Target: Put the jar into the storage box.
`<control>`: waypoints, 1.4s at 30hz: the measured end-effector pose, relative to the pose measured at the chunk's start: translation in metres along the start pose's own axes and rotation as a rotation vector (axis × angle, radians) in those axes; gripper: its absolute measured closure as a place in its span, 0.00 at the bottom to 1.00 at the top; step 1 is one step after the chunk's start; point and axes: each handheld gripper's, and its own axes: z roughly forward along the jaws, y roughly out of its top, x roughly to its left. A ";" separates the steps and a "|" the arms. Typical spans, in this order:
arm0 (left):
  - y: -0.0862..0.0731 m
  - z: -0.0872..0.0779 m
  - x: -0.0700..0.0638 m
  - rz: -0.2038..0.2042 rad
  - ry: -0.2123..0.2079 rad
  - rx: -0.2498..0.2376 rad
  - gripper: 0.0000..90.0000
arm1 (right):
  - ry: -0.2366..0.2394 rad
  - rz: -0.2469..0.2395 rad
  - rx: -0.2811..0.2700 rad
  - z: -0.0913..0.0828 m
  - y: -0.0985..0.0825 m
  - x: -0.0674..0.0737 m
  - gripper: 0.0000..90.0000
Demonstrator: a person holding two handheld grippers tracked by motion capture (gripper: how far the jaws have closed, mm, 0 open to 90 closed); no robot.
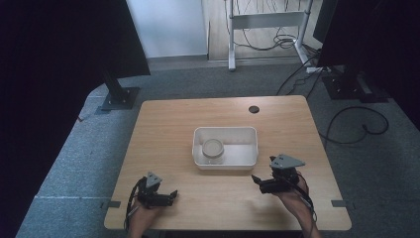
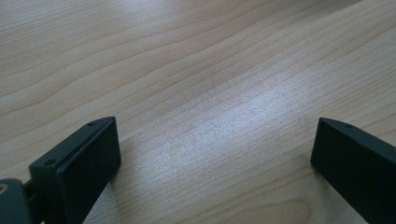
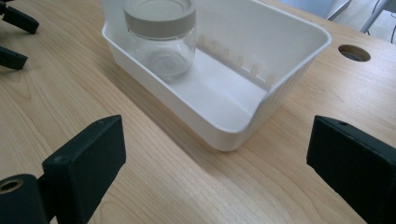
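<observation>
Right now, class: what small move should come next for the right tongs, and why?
Probably ease the right tongs forward toward the lidded glass jar. Their jaws stand wide open and empty over bare wood, short of the white tray, and the jar stands upright inside it.

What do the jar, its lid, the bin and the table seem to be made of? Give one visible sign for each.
Jar: probably clear glass; you see through it and it glints.
Lid: likely matte beige plastic; opaque, even colour.
Bin: likely white plastic; smooth, moulded ribs inside, rounded corners.
Table: wood or wood-look laminate; light grain lines, soft sheen.
</observation>
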 end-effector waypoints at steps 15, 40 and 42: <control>0.000 0.000 0.000 -0.001 0.001 0.000 0.02 | -0.047 0.028 0.034 -0.004 -0.028 -0.005 0.05; 0.000 0.000 0.000 -0.003 0.002 0.000 0.02 | -0.103 0.074 0.103 0.001 -0.072 -0.001 0.05; 0.000 0.000 0.000 -0.003 0.003 0.000 0.02 | -0.106 0.074 0.110 0.002 -0.074 -0.001 0.05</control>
